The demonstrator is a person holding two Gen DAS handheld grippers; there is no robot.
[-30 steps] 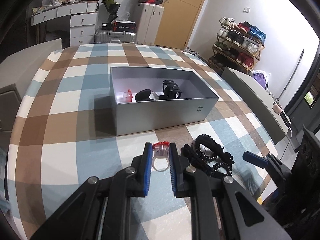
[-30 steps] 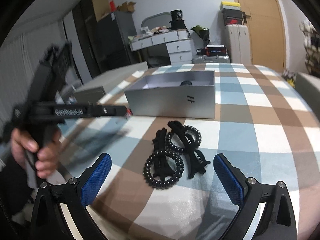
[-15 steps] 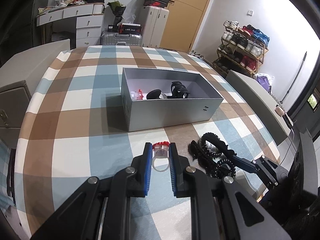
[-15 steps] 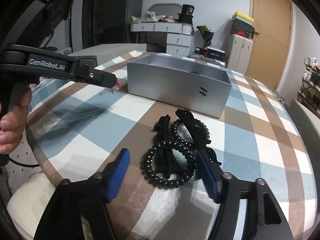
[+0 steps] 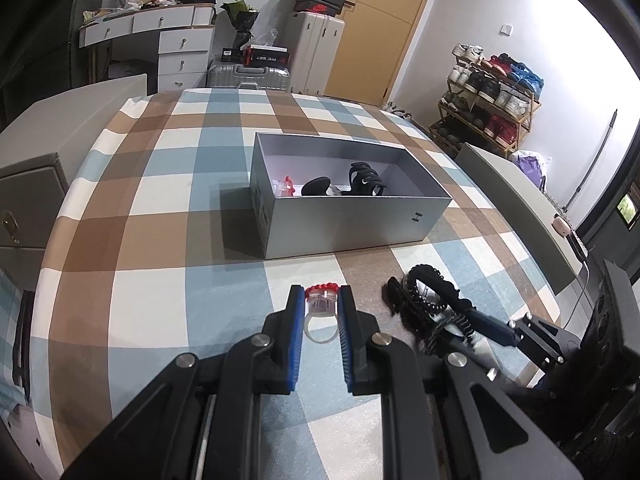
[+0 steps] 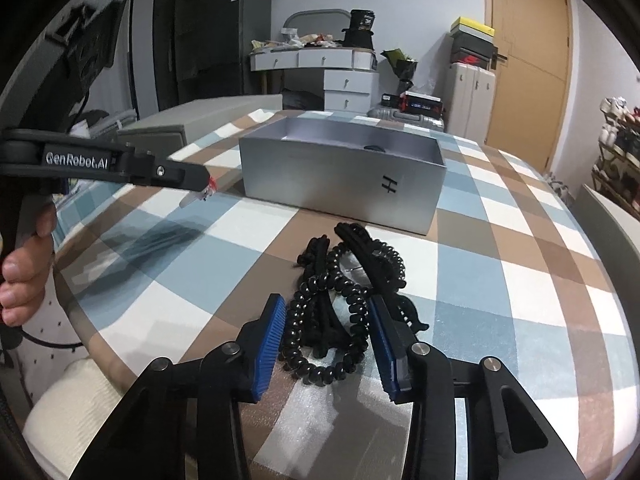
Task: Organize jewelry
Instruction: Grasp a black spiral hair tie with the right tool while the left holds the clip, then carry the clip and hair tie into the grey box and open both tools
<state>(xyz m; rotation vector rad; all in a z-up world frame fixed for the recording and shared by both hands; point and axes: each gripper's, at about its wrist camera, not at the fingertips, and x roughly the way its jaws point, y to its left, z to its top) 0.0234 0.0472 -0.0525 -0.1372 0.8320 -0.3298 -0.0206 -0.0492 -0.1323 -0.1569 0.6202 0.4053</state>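
My left gripper (image 5: pixel 319 308) is shut on a clear plastic ring with a red top (image 5: pixel 321 305) and holds it above the checked tablecloth, short of the grey box (image 5: pixel 344 220). In the box lie a red-topped ring (image 5: pixel 287 185) and black hair clips (image 5: pixel 365 180). My right gripper (image 6: pixel 326 328) has its blue pads on either side of a black spiral hair tie (image 6: pixel 320 332) in a pile of black hair ties and clips (image 6: pixel 352 264). The pads are close to the tie but not clamped. The left gripper also shows in the right wrist view (image 6: pixel 200 188).
The grey box (image 6: pixel 344 176) stands mid-table on the checked cloth (image 5: pixel 160 216). The right gripper shows at the right of the left wrist view (image 5: pixel 492 328). Grey cabinets flank the table; drawers, suitcases, a door and a shoe rack (image 5: pixel 488 96) stand behind.
My right gripper has moved down to the black pile and narrowed its jaws around the spiral hair tie. My left gripper has risen with the ring and backed away from the box.
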